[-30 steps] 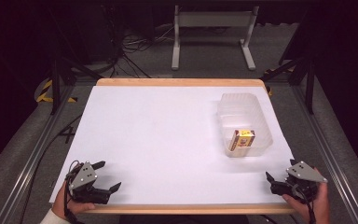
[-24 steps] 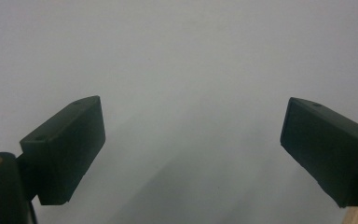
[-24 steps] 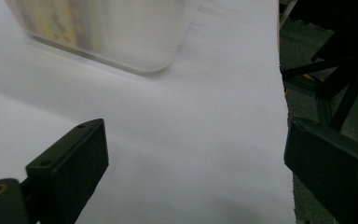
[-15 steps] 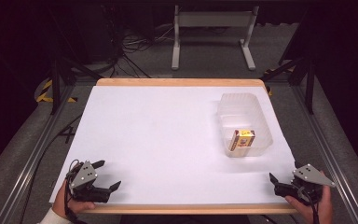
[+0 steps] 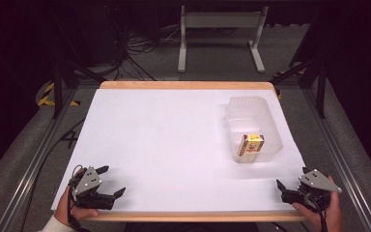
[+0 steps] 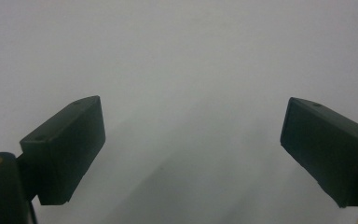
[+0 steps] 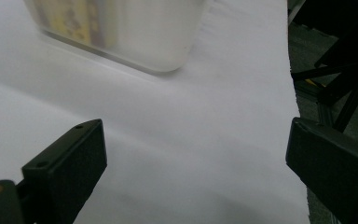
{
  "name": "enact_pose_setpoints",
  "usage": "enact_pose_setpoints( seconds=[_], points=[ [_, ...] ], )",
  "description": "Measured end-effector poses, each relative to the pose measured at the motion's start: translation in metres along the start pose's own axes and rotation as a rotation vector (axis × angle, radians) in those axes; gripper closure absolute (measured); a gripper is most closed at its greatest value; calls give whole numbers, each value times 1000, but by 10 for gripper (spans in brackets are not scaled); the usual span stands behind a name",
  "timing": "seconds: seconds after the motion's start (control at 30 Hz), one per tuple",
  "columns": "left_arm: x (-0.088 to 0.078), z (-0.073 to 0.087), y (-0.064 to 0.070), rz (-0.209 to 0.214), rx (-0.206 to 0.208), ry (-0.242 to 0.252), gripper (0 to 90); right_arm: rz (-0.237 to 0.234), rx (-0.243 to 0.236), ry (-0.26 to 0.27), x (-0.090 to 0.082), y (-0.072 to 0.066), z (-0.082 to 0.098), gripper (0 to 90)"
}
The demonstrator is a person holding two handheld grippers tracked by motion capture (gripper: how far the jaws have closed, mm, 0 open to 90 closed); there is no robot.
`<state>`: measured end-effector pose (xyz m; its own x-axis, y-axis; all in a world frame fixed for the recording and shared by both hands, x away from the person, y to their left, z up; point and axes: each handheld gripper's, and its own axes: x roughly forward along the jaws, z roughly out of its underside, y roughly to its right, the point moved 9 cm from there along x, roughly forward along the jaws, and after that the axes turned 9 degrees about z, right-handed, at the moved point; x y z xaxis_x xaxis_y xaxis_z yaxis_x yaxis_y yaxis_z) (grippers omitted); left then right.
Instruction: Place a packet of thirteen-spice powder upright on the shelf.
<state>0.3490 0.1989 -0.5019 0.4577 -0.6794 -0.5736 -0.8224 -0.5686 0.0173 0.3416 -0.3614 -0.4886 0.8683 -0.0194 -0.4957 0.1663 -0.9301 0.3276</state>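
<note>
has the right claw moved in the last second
Yes. In the high view the right claw has slid back toward the person and slightly outward, away from the clear container, and now sits at the table's near wooden edge.

I see the left gripper [image 5: 111,181] low at the near-left w/ its jaws spread wide, nothing btwn them; same in the left gripper view [image 6: 191,154]. The left hand [image 5: 75,212] grips it from below, a sleeve cuff just showing. The right gripper [image 5: 281,189] sits near-right, held by the right hand [image 5: 326,212]. Its jaws gape apart, pointing roughly inward, I think [image 7: 196,172].
</note>
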Motion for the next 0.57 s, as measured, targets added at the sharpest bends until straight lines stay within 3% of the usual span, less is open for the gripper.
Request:
enact_pose_setpoints(
  seconds=[0.57],
  points=[
    [5,-4,-1,13,13,7,72,11,15,10,-6,0,-2,57]
  ],
)
